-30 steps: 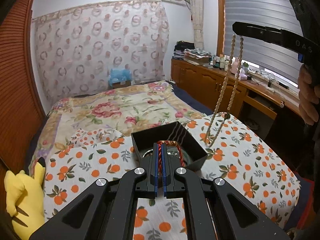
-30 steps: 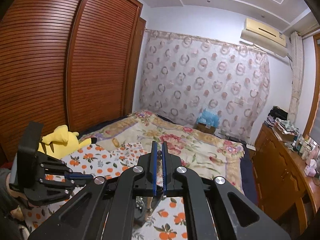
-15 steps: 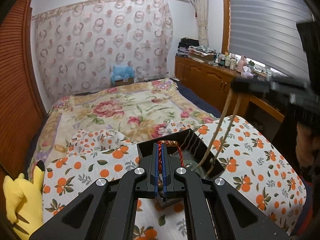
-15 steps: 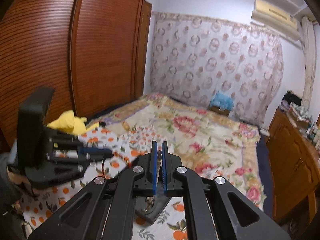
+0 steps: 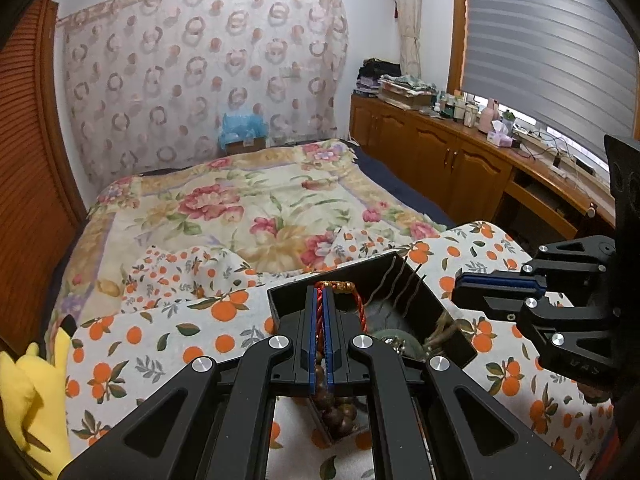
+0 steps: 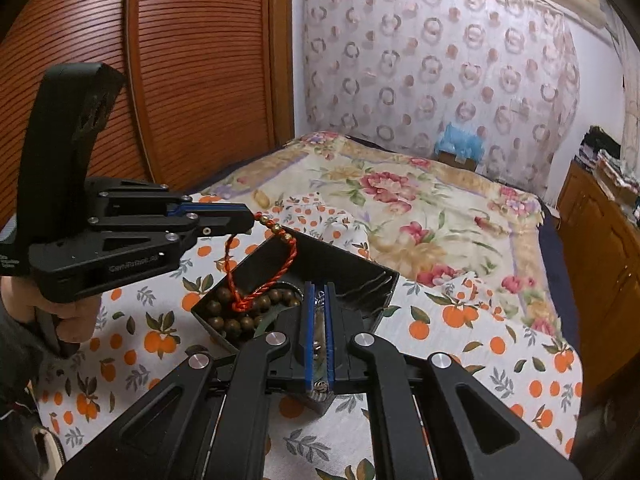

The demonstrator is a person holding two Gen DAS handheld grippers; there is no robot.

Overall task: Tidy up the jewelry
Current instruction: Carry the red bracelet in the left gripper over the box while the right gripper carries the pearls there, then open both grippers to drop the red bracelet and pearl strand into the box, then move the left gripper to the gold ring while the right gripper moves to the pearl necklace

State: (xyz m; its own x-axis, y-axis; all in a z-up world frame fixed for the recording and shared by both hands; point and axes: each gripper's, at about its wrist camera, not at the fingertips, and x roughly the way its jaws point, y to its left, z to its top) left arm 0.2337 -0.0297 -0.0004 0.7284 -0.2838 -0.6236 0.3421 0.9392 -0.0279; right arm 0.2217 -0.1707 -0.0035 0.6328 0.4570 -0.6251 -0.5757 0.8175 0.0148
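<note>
chg: right tongs (image 6: pixel 318 334) drop from high to the box (image 6: pixel 352 276), bead string (image 6: pixel 316 344) now lowered inside | left tongs (image 5: pixel 319 336) clamped on red cord (image 6: pixel 260 280) over box | right clamped on string | next: release both

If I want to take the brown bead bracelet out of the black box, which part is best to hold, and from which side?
Probably the red cord rising from the brown bead bracelet, taken from above: it stands clear of the black box walls, and the left gripper already pinches it.
</note>
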